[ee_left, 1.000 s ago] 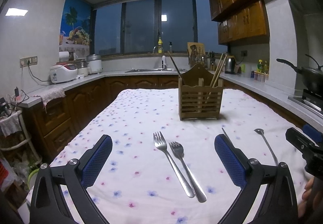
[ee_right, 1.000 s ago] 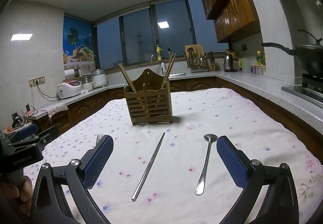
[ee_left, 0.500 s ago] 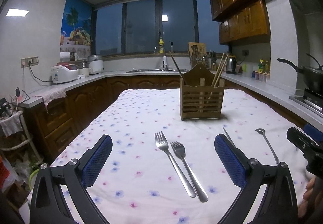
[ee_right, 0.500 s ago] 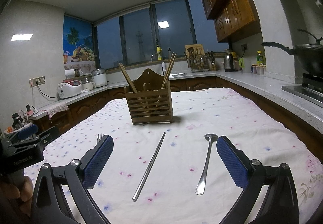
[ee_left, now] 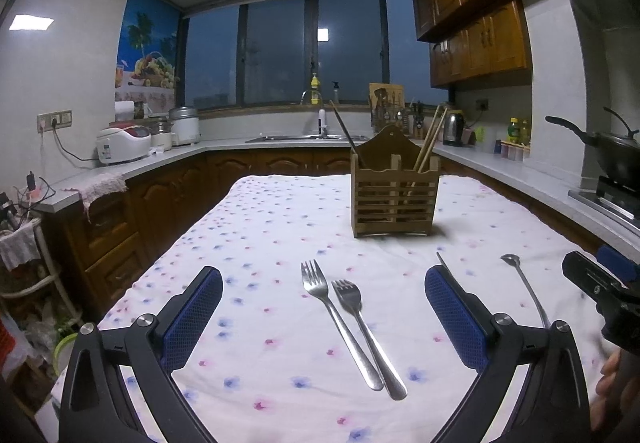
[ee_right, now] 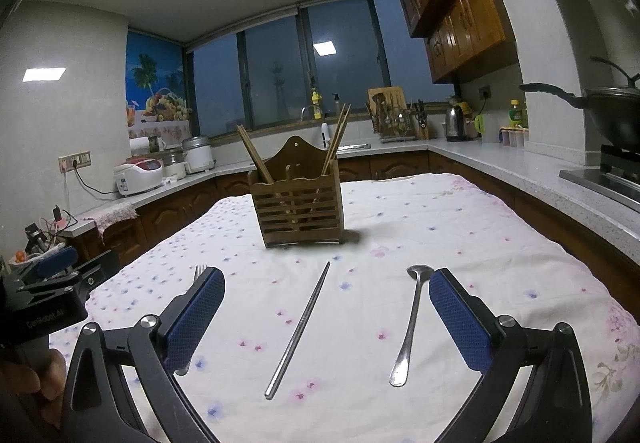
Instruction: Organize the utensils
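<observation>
2 forks (ee_left: pixel 352 327) lie side by side at lower centre, handles toward you, between your left gripper (ee_left: pixel 323 317) fingers, spread wide and empty. Your right gripper (ee_right: pixel 327 319), equally wide and empty, frames the chopstick (ee_right: pixel 299 329) and spoon (ee_right: pixel 410 323); holder (ee_left: pixel 394 195) stands beyond.
</observation>
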{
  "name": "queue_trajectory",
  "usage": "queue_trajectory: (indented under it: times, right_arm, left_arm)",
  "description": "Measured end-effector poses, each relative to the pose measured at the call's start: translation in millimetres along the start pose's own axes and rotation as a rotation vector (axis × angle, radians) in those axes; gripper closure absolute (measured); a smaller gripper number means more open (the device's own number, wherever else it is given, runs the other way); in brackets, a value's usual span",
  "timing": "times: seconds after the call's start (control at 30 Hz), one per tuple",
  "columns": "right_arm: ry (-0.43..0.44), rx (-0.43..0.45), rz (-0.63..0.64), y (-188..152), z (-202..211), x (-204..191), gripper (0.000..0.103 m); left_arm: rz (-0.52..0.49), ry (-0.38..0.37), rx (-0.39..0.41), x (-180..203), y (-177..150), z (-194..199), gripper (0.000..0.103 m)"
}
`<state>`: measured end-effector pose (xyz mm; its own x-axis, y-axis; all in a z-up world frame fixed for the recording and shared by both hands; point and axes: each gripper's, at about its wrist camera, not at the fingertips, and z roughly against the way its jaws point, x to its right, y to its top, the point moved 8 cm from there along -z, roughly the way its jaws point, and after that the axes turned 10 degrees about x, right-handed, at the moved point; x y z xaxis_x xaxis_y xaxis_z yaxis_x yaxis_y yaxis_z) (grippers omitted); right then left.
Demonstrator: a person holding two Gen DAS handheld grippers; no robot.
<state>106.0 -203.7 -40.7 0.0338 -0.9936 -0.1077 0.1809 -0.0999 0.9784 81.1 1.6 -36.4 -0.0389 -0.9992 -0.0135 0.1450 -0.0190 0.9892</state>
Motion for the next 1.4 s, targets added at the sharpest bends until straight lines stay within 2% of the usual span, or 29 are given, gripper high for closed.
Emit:
queue_trajectory:
  times: [1.4]
  right_arm:
    - [-0.002,-0.005,-0.005,0,-1,1,0.0]
  left_arm:
    - [-0.002,-0.013,-0.014,11,2,0,0.001]
